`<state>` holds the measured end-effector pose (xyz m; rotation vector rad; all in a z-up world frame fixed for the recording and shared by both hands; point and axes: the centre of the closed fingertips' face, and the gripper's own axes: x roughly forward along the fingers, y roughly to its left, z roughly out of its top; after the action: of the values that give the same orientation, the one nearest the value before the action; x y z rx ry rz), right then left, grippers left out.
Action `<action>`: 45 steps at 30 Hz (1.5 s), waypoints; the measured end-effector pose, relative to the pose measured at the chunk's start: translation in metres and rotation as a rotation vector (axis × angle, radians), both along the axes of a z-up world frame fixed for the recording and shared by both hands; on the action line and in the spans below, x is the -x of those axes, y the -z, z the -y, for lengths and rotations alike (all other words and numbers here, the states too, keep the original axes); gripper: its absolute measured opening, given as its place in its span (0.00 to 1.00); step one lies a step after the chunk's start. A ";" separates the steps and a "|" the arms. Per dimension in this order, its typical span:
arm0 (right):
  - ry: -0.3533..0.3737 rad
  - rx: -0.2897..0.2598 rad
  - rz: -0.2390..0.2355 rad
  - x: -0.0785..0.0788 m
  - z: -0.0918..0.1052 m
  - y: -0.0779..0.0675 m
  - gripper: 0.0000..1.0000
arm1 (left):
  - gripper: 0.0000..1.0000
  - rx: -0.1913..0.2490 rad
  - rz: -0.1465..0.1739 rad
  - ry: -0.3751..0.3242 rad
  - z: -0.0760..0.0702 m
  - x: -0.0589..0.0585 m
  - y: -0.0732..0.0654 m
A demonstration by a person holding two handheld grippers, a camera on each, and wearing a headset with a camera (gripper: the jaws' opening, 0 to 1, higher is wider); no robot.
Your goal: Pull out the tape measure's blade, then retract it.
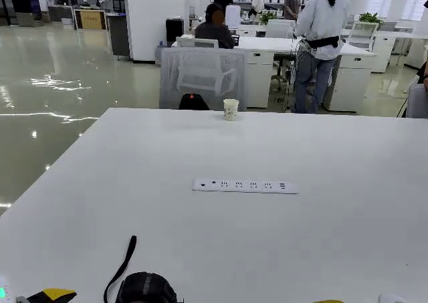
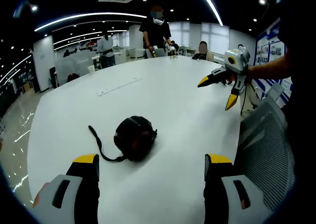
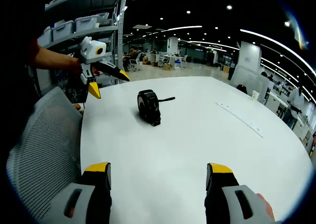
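- Presently, the tape measure (image 2: 135,137) lies on the white table (image 1: 267,249), near the edge by the person, with its black strap (image 2: 98,142) trailing beside it.
- We find the left gripper (image 2: 152,159) spread wide and empty, short of the case.
- We find the right gripper (image 3: 158,167) likewise wide apart and holding nothing, well clear of the case.
- We judge the case hard, compact and dense for its size. Its dark shell looks rubbery, so it should resist slipping.
- We recommend clamping across the two flat faces with one gripper and leaving the blade mouth free.
- We cannot make out the blade's end hook, so it should be located before pinching.
- We expect the blade to be thin, springy and prone to kinking, with a sharp snap-back on return.
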<state>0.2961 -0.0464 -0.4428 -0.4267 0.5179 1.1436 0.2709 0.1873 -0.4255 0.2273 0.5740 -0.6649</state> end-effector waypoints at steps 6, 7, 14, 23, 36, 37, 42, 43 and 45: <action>-0.035 0.026 -0.005 -0.010 -0.009 0.005 0.74 | 0.80 -0.022 -0.011 0.025 -0.002 -0.011 0.003; -0.047 0.030 -0.008 -0.011 -0.011 0.006 0.73 | 0.79 -0.028 -0.012 0.033 -0.001 -0.012 0.004; -0.111 0.067 -0.008 -0.019 -0.024 0.012 0.67 | 0.73 -0.061 -0.032 0.081 -0.002 -0.022 0.009; -0.177 0.096 -0.015 -0.030 -0.041 0.018 0.60 | 0.65 -0.098 -0.052 0.138 -0.004 -0.036 0.013; -0.263 0.147 -0.025 -0.045 -0.065 0.031 0.51 | 0.58 -0.145 -0.084 0.220 -0.004 -0.051 0.020; -0.270 0.148 -0.026 -0.046 -0.069 0.031 0.51 | 0.57 -0.149 -0.088 0.228 -0.003 -0.052 0.021; -0.299 0.153 -0.037 -0.050 -0.081 0.035 0.46 | 0.53 -0.175 -0.099 0.267 -0.001 -0.057 0.025; -0.302 0.153 -0.036 -0.051 -0.083 0.036 0.45 | 0.52 -0.178 -0.100 0.271 -0.001 -0.059 0.026; -0.315 0.156 -0.042 -0.052 -0.087 0.038 0.44 | 0.51 -0.186 -0.105 0.286 0.000 -0.061 0.027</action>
<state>0.3478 0.0410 -0.4804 -0.6364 0.5930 1.4226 0.3318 0.1874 -0.4520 0.4565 0.7121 -0.9043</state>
